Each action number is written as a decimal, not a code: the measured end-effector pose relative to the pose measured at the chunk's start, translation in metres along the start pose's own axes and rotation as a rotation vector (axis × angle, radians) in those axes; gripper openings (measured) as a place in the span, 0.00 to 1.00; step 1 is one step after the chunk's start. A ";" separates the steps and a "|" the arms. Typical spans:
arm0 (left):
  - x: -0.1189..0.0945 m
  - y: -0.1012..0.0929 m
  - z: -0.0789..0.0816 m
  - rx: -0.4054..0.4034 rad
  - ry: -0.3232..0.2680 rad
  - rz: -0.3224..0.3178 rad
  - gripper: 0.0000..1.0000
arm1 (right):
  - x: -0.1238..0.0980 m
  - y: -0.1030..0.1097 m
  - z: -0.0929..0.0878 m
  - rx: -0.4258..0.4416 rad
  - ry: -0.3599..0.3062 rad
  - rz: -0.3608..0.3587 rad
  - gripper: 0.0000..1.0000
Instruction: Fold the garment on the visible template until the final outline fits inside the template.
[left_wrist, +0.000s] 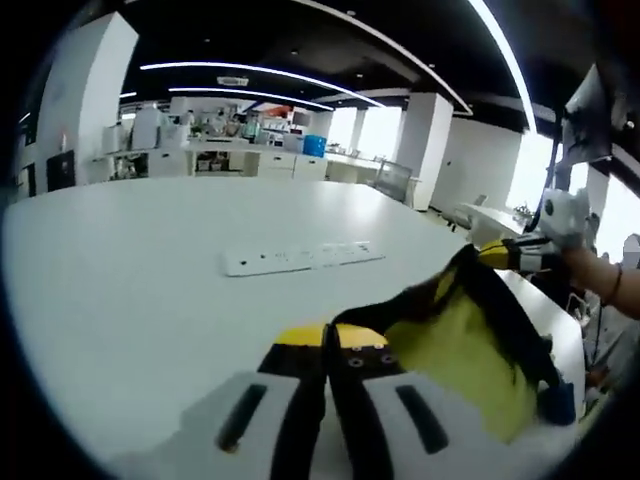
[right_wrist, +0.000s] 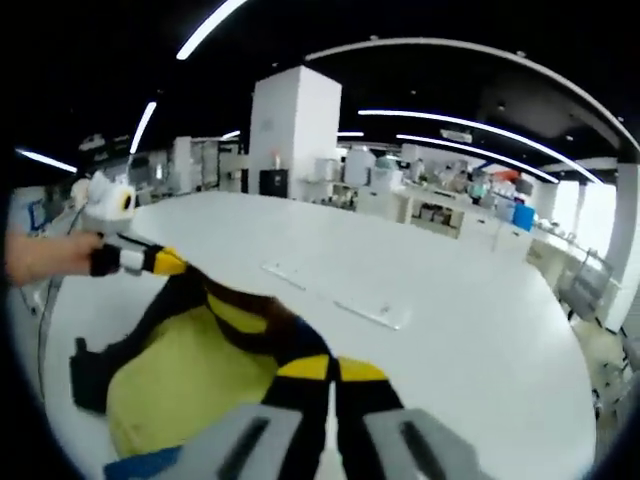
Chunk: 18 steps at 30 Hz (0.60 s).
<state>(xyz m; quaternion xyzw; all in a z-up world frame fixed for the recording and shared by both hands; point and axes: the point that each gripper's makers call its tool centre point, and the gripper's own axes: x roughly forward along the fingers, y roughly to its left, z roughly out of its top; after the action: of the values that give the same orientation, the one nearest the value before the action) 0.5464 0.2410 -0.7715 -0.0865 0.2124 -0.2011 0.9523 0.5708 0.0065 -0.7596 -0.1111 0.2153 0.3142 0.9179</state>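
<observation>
Both claws are clenching the yellow-and-black garment: the left claw and the right claw are lifting it off the white desk. Judging from this, the sagging middle risks bunching on landing, spoiling the fold; no template outline is discernible.

One yellow-and-black fabric garment hangs between two yellow-tipped two-jaw grippers, above one white table with one flat white socket strip ahead.
</observation>
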 end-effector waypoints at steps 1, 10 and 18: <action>0.005 0.002 -0.004 -0.027 0.006 0.001 0.00 | 0.008 -0.005 -0.008 0.020 0.028 -0.012 0.00; 0.026 0.022 -0.015 -0.027 0.039 0.061 0.00 | 0.032 -0.023 -0.033 0.110 0.067 -0.071 0.00; 0.026 0.020 -0.020 -0.018 0.061 0.066 0.02 | 0.042 -0.028 -0.055 0.198 0.127 -0.101 0.00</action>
<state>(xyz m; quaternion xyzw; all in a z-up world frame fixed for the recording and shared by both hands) 0.5663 0.2471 -0.8039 -0.0816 0.2459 -0.1700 0.9508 0.6003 -0.0111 -0.8261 -0.0504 0.2970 0.2372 0.9236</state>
